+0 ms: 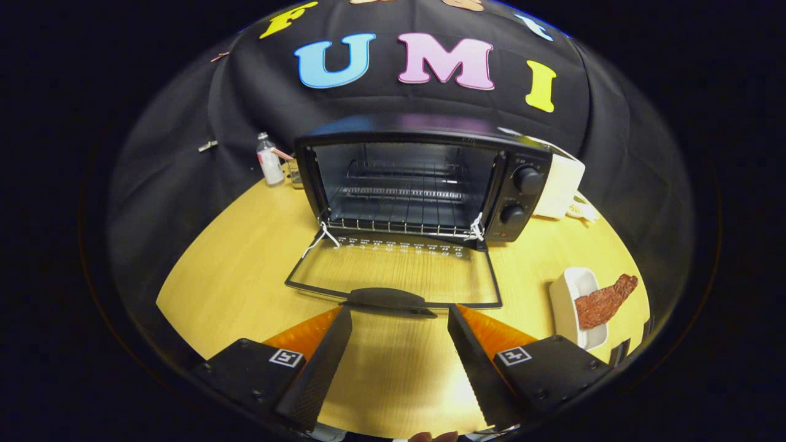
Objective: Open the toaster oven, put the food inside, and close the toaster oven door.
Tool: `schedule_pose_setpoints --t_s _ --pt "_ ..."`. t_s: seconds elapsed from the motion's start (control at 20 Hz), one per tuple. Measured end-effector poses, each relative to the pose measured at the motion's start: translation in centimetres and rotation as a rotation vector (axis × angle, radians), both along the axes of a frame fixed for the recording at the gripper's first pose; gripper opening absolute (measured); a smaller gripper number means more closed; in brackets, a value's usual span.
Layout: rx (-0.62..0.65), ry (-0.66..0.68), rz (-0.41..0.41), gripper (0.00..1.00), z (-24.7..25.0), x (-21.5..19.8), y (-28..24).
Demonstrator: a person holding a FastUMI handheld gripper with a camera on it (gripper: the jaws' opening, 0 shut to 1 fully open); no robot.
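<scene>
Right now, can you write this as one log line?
oven door: open flat | rack: bare | food: on white dish, right of jaws | gripper: open, behind door handle

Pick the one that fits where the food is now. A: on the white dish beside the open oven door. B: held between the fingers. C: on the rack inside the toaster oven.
A: the food lies on the white dish, off to the side of the toaster oven; the hand-held gripper is open and empty, just short of the lowered door.

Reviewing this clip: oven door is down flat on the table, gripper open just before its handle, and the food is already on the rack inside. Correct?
Not quite. In the gripper view the food lies in the white dish right of the toaster oven; the rack is bare. The door, handle and open gripper are as stated.
</scene>
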State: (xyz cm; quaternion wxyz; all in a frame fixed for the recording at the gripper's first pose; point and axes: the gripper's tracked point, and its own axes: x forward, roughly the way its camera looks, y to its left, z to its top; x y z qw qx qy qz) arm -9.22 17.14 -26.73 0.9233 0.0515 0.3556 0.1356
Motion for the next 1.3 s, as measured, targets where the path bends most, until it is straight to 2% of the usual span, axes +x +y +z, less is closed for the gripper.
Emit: schedule_pose_setpoints --t_s 0.35,0.55,0.75,1.0,1.3 --pt "0.031 -0.054 -0.002 0.98 3.7 -1.0 -8.5" --pt "-0.008 -0.057 0.036 0.98 5.1 0.0 -15.1" --pt "-0.040 -0.050 0.039 0.98 5.8 2.0 -21.7" --pt "0.002 0.079 0.065 0.98 3.4 3.7 -27.6" --pt "0.061 0.288 0.156 0.99 -2.8 3.9 -30.9"
